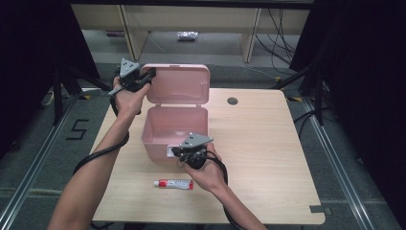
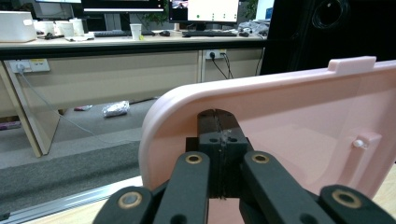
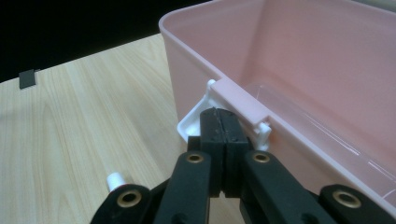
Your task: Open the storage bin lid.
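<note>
The pink box sits open near the middle of the desk, its lid swung up and back. The left gripper has its fingers clenched together, nothing between them, their tips pressed flat against the inner face of the lid just inside its rounded corner. To my eye that is a prop: the closed fingers work as a blunt pusher that keeps the lid tipped open.

The right gripper sits low at the near wall of the box, its fingers likewise clenched on nothing. Their tips rest at the white latch, which hangs just ahead of them below the pink tab on the rim. It looks as though this hand pins the box down, or has worked the latch, so the body does not slide.

A small red-and-white tube lies on the desk behind the right fingers, close by that hand and well apart from the box; I would guess it goes in next.
</note>
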Demonstrator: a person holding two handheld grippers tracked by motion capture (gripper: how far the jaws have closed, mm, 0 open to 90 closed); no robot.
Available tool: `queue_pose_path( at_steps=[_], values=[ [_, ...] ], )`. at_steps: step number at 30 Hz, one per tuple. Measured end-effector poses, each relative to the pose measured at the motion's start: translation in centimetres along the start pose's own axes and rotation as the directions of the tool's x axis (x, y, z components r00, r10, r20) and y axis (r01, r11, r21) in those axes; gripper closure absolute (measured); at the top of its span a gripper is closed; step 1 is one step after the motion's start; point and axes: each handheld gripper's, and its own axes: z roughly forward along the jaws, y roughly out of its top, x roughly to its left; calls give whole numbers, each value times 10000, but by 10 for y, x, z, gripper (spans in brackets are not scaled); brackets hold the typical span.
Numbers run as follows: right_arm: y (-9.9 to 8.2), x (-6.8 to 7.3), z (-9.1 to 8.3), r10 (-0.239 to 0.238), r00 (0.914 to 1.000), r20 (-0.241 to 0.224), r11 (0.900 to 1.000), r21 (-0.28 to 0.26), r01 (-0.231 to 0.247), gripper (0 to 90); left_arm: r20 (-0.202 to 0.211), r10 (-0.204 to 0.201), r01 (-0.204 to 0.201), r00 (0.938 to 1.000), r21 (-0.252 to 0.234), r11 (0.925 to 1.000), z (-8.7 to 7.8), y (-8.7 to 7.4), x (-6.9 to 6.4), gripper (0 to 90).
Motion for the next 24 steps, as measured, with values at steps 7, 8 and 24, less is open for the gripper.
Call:
queue_pose_path(
  at_steps=[7,8,24],
  values=[
    [0,0,0,6,10000,-8,10000,20,-6,900,-68,-73,74,10000,150,9999,4,-2,3,900],
    [0,0,0,5,10000,-13,10000,19,-5,900,-91,-66,67,9999,173,9998,5,-3,4,899],
    [0,0,-1,117,9999,12,9999,55,-117,900,-263,-96,110,9996,553,9984,13,-8,11,899]
  ],
)
